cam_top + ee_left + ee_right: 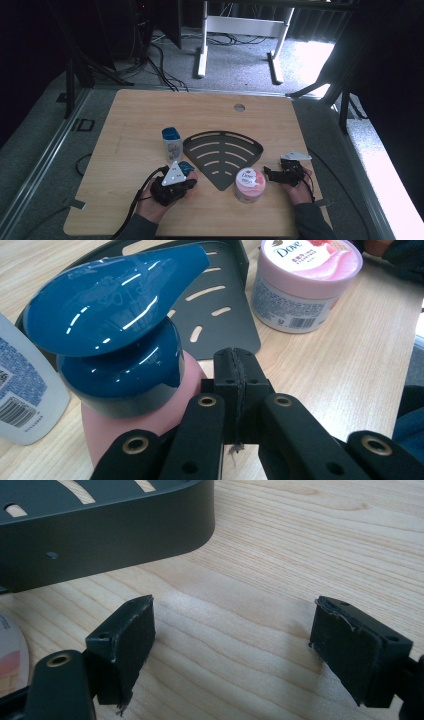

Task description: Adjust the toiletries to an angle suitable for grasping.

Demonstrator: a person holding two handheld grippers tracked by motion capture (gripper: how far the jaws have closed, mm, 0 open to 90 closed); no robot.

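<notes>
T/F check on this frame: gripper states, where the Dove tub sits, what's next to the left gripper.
1. The left gripper is shut with nothing between its pads. True.
2. The right gripper is clamped on the pink round Dove tub. False: its jaws stand open over bare wood, the tub apart from them.
3. The Dove tub sits inside the dark slotted fan-shaped metal tray. False: it stands on the light wooden table at the tray's near edge.
4. A pink pump bottle with a glossy blue head stands right beside the left gripper. True.
5. A clear bottle with a blue cap stands upright left of the tray. True.
</notes>
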